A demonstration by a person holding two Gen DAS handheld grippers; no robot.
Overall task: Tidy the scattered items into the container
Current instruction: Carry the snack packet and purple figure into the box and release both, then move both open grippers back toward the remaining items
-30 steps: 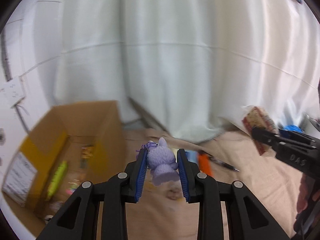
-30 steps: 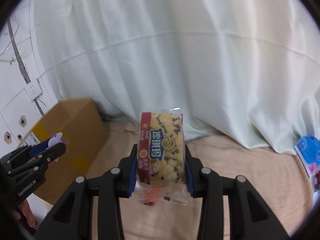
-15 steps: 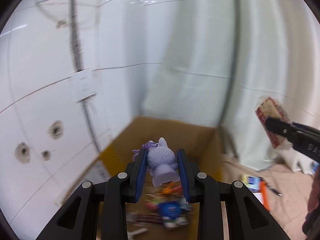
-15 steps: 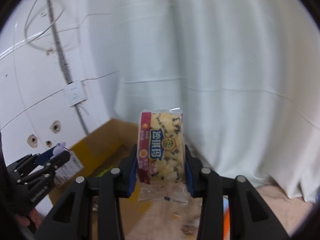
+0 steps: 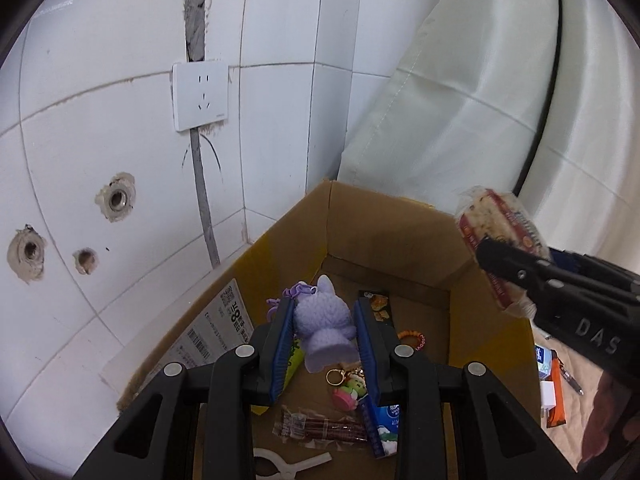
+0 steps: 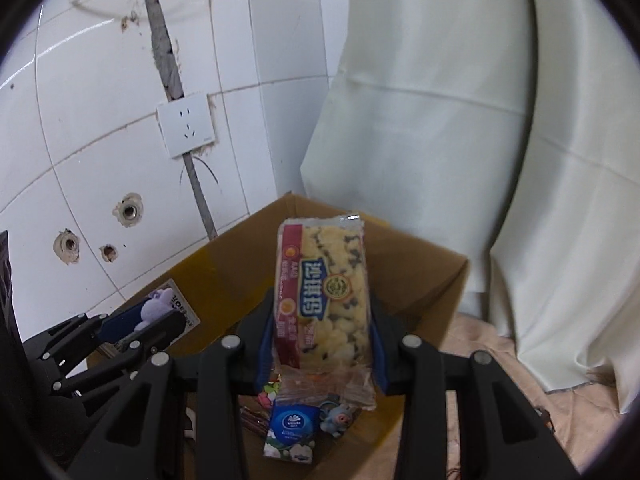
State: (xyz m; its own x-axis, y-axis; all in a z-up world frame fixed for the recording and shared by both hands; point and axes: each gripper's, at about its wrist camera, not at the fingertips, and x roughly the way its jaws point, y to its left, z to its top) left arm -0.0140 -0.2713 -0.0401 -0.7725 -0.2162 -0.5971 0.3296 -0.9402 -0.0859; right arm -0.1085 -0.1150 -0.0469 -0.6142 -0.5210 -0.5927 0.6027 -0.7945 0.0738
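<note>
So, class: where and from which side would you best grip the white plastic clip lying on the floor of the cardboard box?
Judging from the left wrist view, take the white plastic clip from above, pinching across the narrow waist where its arms meet. It lies flat on the cardboard box floor, so its sides offer little.

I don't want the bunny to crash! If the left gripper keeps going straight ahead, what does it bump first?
Probably the far inside wall of the cardboard box, beyond the purple bunny held in the left gripper. Depth is hard to judge.
</note>
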